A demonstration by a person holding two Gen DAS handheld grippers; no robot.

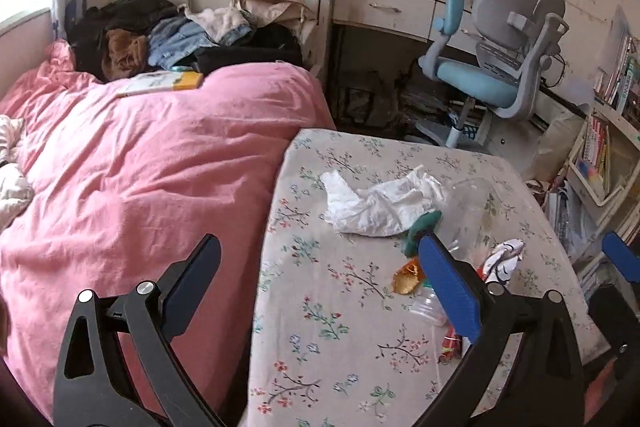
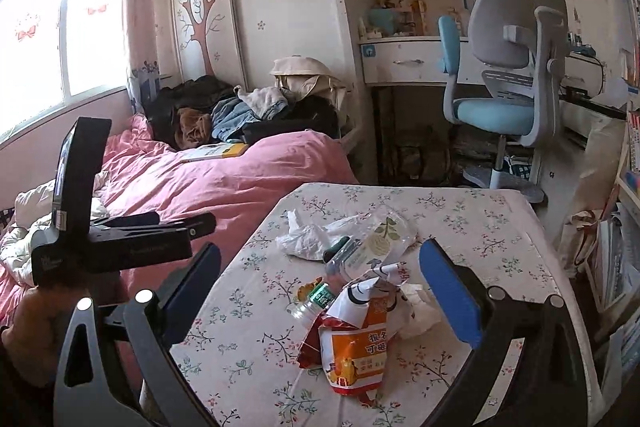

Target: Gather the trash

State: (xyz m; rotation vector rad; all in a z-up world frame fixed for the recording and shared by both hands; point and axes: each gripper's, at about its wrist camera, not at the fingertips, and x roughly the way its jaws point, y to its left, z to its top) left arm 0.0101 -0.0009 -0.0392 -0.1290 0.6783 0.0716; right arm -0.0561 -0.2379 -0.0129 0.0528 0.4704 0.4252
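A pile of trash lies on the floral-cloth table (image 2: 480, 219). In the right wrist view it holds an orange snack bag (image 2: 356, 347), a small clear bottle with a green label (image 2: 316, 301), a large crushed clear bottle (image 2: 372, 247) and crumpled white tissue (image 2: 300, 237). My right gripper (image 2: 320, 247) is open and hovers over this pile, touching nothing. In the left wrist view the white tissue (image 1: 372, 205), a gold wrapper (image 1: 406, 277) and the clear bottle (image 1: 474, 207) lie ahead. My left gripper (image 1: 318, 239) is open and empty at the table's left edge.
A bed with a pink quilt (image 1: 140, 167) borders the table on the left, with clothes (image 1: 180, 35) and a book (image 1: 164, 83) at its far end. A blue-grey desk chair (image 1: 492, 67) and a desk stand behind the table. Bookshelves (image 1: 604, 147) fill the right side.
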